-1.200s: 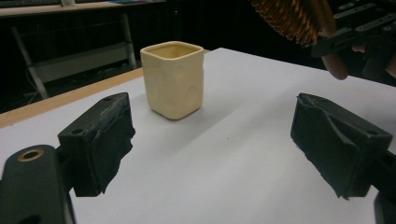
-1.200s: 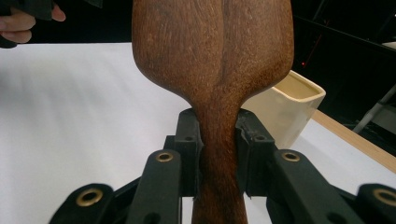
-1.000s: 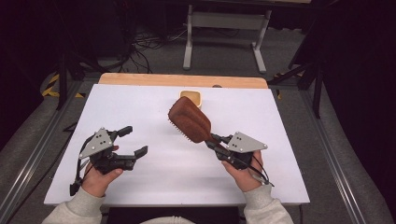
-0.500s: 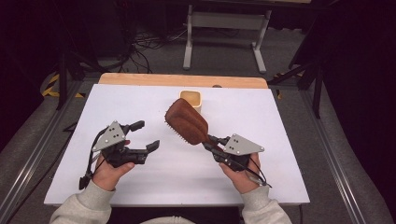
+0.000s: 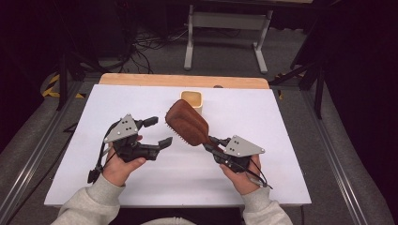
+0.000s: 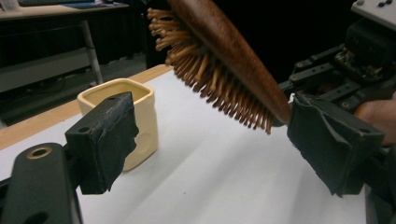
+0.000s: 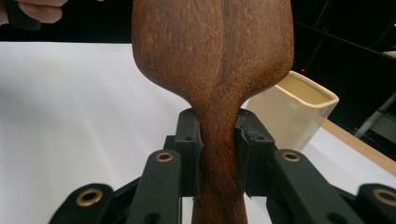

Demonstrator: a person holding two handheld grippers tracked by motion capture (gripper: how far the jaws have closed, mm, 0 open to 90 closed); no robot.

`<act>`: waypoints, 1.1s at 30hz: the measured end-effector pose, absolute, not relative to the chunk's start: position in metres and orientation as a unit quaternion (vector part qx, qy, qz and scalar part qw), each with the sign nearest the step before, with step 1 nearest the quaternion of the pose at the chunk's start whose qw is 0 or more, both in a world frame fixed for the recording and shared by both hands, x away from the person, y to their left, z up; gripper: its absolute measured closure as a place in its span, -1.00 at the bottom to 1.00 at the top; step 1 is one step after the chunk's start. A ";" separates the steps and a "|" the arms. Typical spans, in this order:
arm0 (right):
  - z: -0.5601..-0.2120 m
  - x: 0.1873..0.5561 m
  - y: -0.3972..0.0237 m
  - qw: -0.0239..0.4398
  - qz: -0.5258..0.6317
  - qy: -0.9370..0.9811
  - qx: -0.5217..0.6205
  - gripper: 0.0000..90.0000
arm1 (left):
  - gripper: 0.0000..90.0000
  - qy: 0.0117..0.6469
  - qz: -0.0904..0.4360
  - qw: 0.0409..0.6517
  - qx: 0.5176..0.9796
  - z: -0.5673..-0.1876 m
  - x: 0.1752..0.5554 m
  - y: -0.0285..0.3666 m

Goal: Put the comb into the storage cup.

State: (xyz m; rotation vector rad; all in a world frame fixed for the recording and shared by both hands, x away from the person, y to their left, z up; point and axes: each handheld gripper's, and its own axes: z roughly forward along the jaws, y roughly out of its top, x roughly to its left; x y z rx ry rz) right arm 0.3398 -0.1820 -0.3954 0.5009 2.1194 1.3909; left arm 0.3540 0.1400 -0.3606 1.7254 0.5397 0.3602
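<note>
Left tongs (image 5: pixel 156 132) nearer; hairbrush (image 5: pixel 187 123) angled up-left (bristles left).

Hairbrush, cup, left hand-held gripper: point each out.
hairbrush (image 5: pixel 187 123), high view, on its wooden back.
cup (image 5: pixel 192 99), high view, on its rim.
left hand-held gripper (image 5: pixel 157 132), high view, midway between its open fingertips.

You're looking at a brush (image 7: pixel 212 60) of grained, matt brown wood with pale wooden bristles (image 6: pixel 210 70), a smooth cream cup (image 6: pixel 135 116), and a matt white table (image 5: pixel 141 101).
</note>
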 end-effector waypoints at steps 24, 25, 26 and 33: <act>-0.396 0.338 -0.181 0.278 0.524 0.784 0.182 0.62 | -0.71 0.242 0.127 0.590 0.760 -0.355 0.369 0.102; -0.397 0.338 -0.180 0.277 0.525 0.784 0.181 0.62 | -0.71 0.242 0.127 0.590 0.760 -0.355 0.369 0.101; -0.397 0.338 -0.180 0.277 0.525 0.784 0.180 0.62 | -0.71 0.243 0.126 0.590 0.760 -0.356 0.369 0.100; -0.399 0.337 -0.174 0.277 0.524 0.787 0.169 0.62 | -0.66 0.248 0.123 0.584 0.763 -0.357 0.372 0.096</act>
